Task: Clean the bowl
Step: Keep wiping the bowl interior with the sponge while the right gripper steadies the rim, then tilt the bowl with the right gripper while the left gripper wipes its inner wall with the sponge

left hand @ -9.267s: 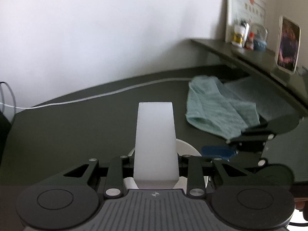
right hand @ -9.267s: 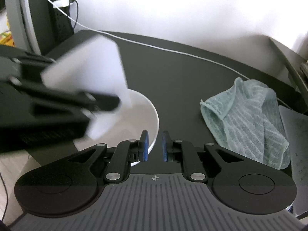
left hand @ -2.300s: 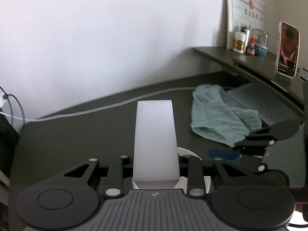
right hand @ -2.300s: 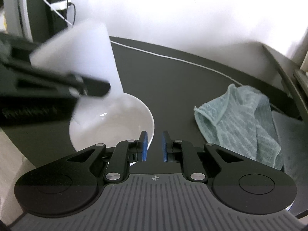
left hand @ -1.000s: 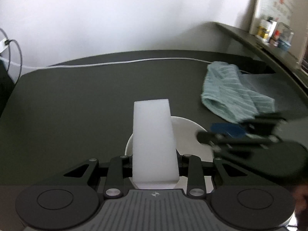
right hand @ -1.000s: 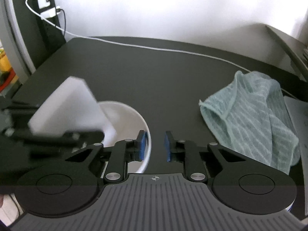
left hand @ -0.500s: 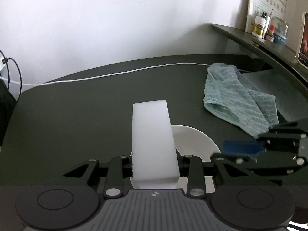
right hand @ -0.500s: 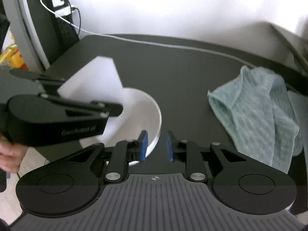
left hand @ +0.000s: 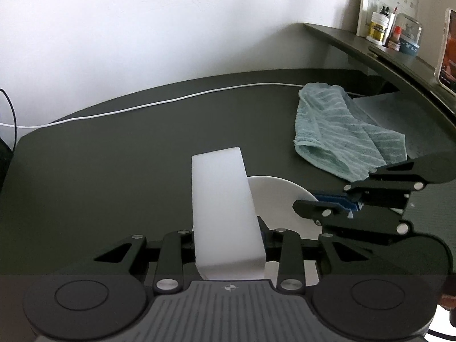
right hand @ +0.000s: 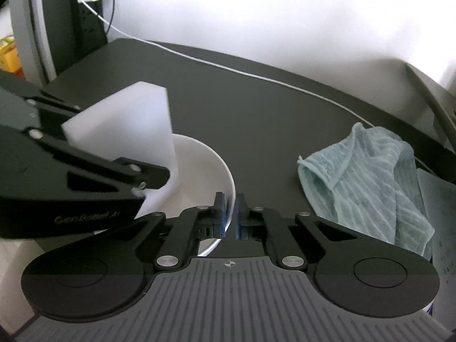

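A white bowl point(right hand: 199, 168) sits on the dark desk point(right hand: 256, 114). My right gripper point(right hand: 229, 213) is shut on the bowl's near right rim, one blue pad inside the wall and one outside. In the left wrist view the same gripper point(left hand: 339, 203) pinches the bowl point(left hand: 280, 196) from the right. My left gripper point(left hand: 229, 236) is shut on a white sponge block point(left hand: 223, 208). The sponge point(right hand: 128, 122) hangs over the bowl's left side, its lower end hidden behind the left gripper's finger.
A teal towel point(right hand: 367, 176) lies crumpled to the bowl's right, partly on a grey mat point(left hand: 399, 116). A white cable point(right hand: 228, 67) runs across the back of the desk. A shelf point(left hand: 384, 54) with small bottles and a phone rises at far right; a monitor edge point(right hand: 40, 28) stands left.
The right gripper's jaws have narrowed onto the bowl's rim. The left gripper with the sponge has shifted slightly over the bowl.
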`<state>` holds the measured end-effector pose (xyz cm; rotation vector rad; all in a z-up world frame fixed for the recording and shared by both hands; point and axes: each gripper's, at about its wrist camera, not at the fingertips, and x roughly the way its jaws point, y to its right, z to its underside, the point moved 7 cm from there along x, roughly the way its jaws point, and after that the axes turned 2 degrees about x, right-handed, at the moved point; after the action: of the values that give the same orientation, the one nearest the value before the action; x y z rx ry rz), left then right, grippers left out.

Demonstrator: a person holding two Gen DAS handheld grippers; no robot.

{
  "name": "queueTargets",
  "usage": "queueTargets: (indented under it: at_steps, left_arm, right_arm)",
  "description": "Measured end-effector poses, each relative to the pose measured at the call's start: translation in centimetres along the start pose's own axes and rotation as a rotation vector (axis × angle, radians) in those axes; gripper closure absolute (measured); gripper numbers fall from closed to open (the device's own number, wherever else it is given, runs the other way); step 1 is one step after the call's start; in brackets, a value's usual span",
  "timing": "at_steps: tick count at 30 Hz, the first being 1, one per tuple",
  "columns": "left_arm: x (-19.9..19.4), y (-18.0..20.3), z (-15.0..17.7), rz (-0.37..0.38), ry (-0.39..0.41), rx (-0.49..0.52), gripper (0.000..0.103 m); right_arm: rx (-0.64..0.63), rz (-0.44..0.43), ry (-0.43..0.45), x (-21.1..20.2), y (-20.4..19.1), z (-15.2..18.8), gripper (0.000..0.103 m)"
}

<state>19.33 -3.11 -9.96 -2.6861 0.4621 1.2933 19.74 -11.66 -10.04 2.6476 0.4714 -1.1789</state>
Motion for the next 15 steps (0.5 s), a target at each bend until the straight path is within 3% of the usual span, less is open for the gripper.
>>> queueTargets:
  at_steps: [5, 8, 12, 15]
  left_arm:
    - [0.4, 0.3, 0.0, 0.026, 0.014, 0.026, 0.072]
    - [-1.5, 0.6, -0.4, -0.034, 0.078, 0.092, 0.072]
    - [-4.0, 0.4, -1.1, -0.046, 0.12, 0.106, 0.072]
    - [-3.7, 1.0, -1.0, -0.01, 0.108, 0.112, 0.072]
  right_arm:
    - [0.011, 0.005, 0.008, 0.0, 0.2, 0.1, 0.097]
    - [-0.001, 0.028, 0.012, 0.1, -0.2, 0.1, 0.097]
    - [-0.007, 0.037, 0.011, 0.0, -0.5, -0.1, 0.097]
    - [-0.011, 0.041, 0.02, -0.5, -0.4, -0.3, 0.097]
